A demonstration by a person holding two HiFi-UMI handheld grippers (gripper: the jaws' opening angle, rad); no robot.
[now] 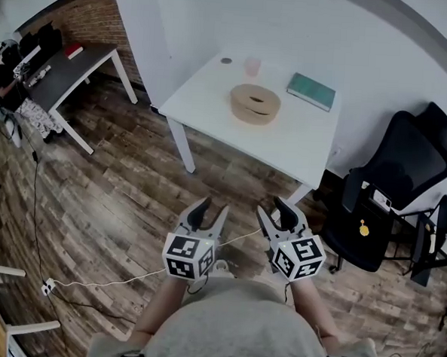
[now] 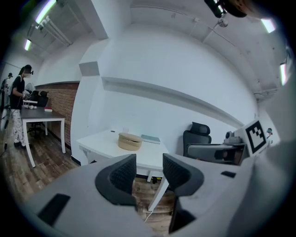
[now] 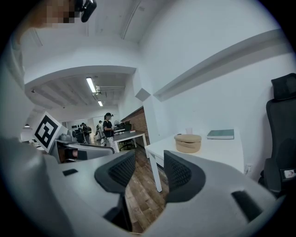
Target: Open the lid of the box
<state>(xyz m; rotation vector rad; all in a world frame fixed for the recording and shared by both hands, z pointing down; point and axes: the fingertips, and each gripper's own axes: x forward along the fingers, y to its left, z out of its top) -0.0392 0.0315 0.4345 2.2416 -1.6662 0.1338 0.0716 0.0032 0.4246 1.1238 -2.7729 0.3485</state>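
both the left gripper [image 1: 212, 209] and right gripper [image 1: 274, 209] stand part open and empty. the box [image 1: 250, 114] sits well ahead of them on the surface [image 1: 302, 133], lid [image 1: 256, 98] on. it looks light, stiff and apt to slide: pinch the lid's rim with one gripper and steady the base with the other.

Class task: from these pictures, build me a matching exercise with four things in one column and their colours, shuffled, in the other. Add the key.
Things:
1. round box
2. book
3. office chair
4. table under the box

Colours:
A. black
B. white
C. tan
D. teal

Pairs: 1-C; 2-D; 3-A; 4-B
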